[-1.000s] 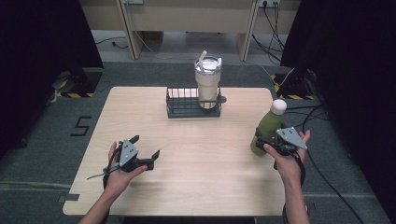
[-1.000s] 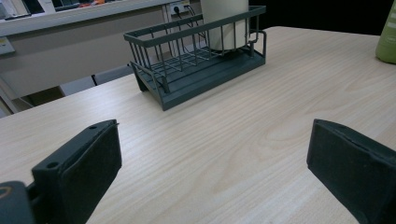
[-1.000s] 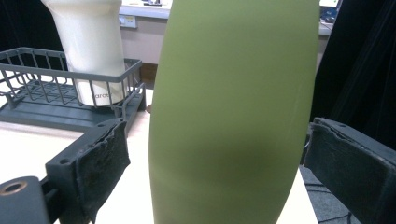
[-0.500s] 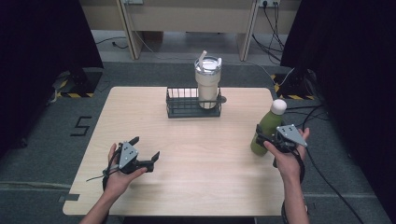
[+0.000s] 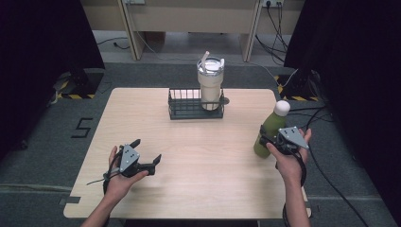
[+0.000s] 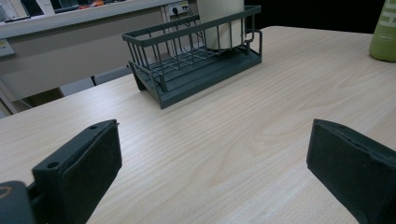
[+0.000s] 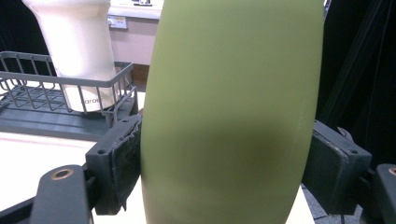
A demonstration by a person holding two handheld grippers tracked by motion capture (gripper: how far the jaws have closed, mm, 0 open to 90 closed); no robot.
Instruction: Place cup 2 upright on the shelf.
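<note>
Now upright green bottle (image 5: 270, 128), cap up, tool-clamped

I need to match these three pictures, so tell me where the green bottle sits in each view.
High view: green bottle stands at the table's right edge, in the right gripper.
Left gripper view: its lower body in the top right corner.
Right gripper view: large in the centre, between the jaws.
Shared landmark: the wire basket.

Olive-green bottle (image 5: 270, 130) with white cap; cream tumbler (image 5: 210, 85); dark grey, perhaps black, wire basket (image 5: 181, 110); pale woodgrain table (image 5: 213, 161).
</note>
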